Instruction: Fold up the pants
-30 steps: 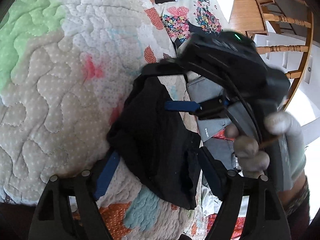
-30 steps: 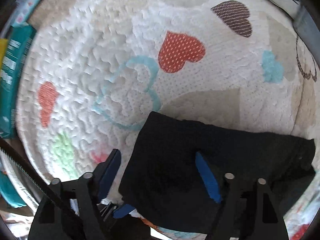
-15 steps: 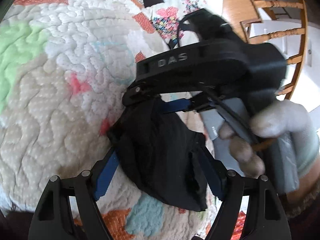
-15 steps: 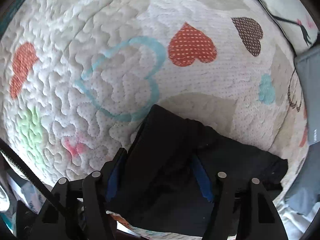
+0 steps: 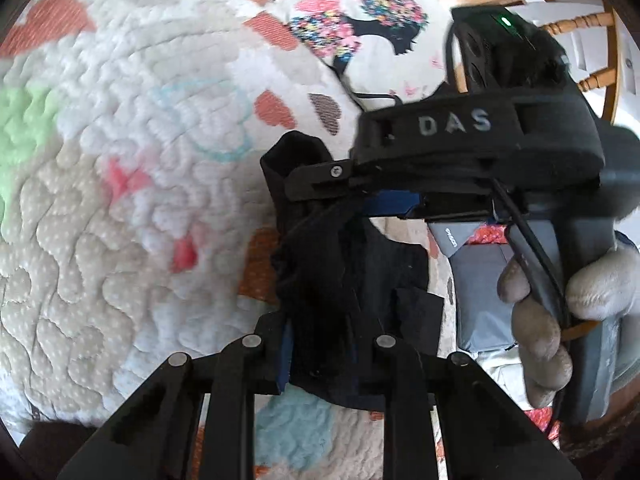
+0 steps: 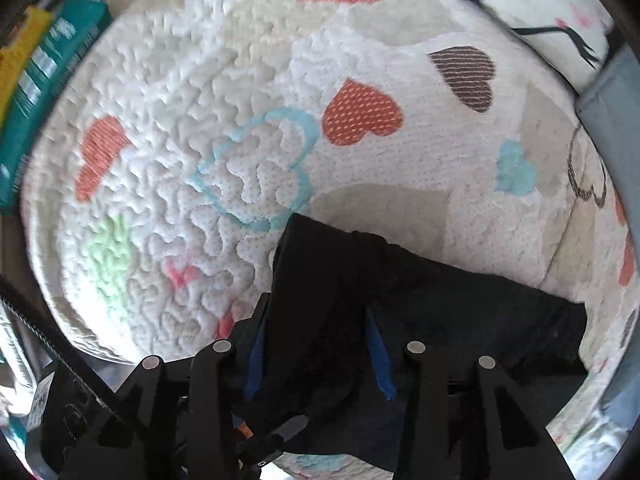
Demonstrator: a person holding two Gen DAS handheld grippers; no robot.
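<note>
Left gripper (image 5: 320, 350), left wrist view: fingers closed in on a bunched edge of the black pants (image 5: 340, 280), cloth pinched between the blue pads. Pants lie on the quilt (image 5: 120, 240), running away from this gripper toward the right gripper (image 5: 384, 200), which enters from the right, held by a gloved hand (image 5: 560, 300), clamped on the far edge. Grey folded garment (image 5: 480, 280) sits just right of the pants. Right wrist view: right gripper (image 6: 316, 352) narrowed onto the pants (image 6: 420, 300), long axis trailing rightward across the quilt (image 6: 200, 100). Judgement: both ends held, near edges close together; next fold turns on carrying them over the trailing length.
</note>
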